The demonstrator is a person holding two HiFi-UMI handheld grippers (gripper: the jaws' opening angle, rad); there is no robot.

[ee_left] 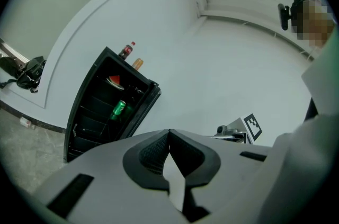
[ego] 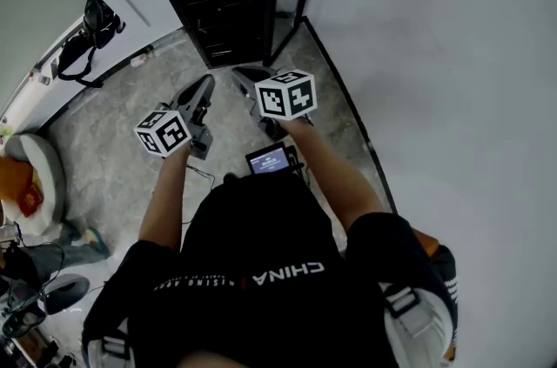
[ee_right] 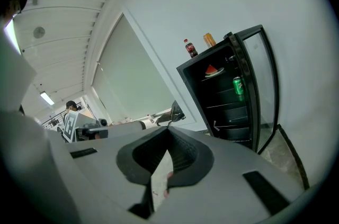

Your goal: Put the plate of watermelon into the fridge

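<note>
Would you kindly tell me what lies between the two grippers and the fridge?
Nothing; the head view shows only bare marbled floor between the left gripper, the right gripper and the open fridge.

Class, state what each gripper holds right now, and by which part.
Nothing is held. The left gripper and the right gripper each have their jaws shut together, empty; the plate of watermelon sits inside the fridge.
</note>
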